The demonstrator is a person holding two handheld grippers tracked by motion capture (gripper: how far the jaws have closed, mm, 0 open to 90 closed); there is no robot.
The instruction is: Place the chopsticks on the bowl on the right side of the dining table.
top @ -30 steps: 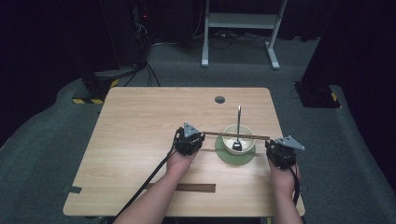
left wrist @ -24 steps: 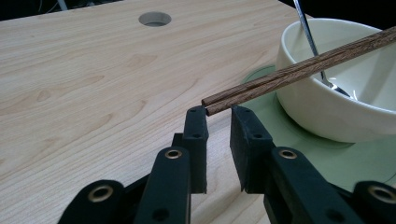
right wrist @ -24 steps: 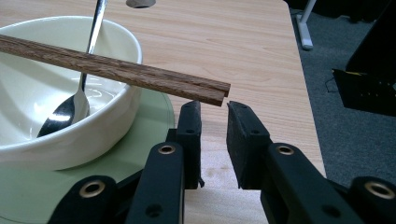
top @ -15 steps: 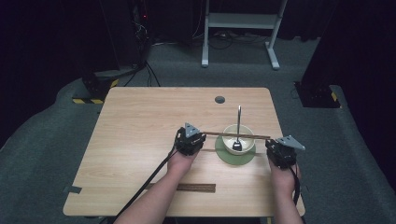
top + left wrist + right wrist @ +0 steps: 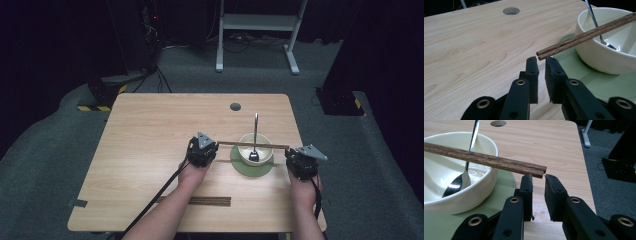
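A cream bowl point(image 5: 256, 150) stands on a green saucer point(image 5: 239, 167), and a metal spoon point(image 5: 255, 127) leans in it. A pair of brown chopsticks point(image 5: 250, 145) lies across the bowl's rim, both ends overhanging. My left gripper point(image 5: 214, 146) sits at their left end. Its jaws have just been closing and stand shut with nothing between them; the chopstick tips point(image 5: 541, 53) hang just beyond my left gripper point(image 5: 542, 60). My right gripper point(image 5: 291, 151) is at the right end, its jaws shut to a narrow slit, the chopsticks' end point(image 5: 536, 171) just above my right gripper point(image 5: 539, 177).
The wooden table point(image 5: 150, 130) has a round cable hole point(image 5: 235, 106) at the back. A dark brown strip point(image 5: 200, 201) lies near the front edge between the person's forearms. A bit of tape point(image 5: 77, 202) sits at the front left corner. Grey floor surrounds the table.
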